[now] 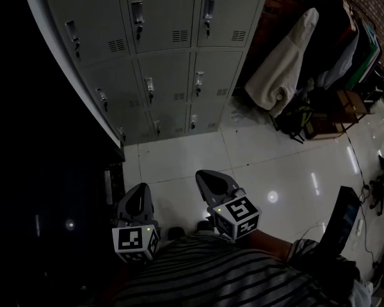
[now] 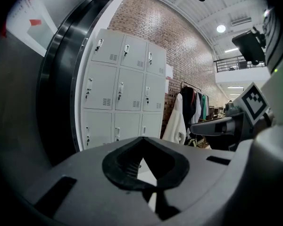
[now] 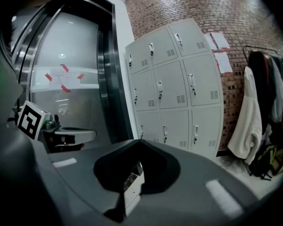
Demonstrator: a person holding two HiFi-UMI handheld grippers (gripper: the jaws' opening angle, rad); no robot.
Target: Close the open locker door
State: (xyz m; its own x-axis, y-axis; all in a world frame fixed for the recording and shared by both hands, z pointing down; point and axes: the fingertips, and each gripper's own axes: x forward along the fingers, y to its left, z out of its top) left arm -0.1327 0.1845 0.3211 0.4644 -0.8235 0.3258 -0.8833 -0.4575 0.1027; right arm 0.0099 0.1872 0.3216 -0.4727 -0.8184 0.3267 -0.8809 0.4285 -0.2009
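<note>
No open door is made out on the lockers (image 1: 160,62) at the far edge of the floor (image 1: 179,158); the closing is judged either done or not begun. The left gripper (image 2: 142,140) and the right gripper (image 3: 140,142) are held well apart from them, jaws pressed together, empty.

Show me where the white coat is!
In the head view, the white coat hangs at upper right, just right of the grey lockers, beside darker clothes.
</note>
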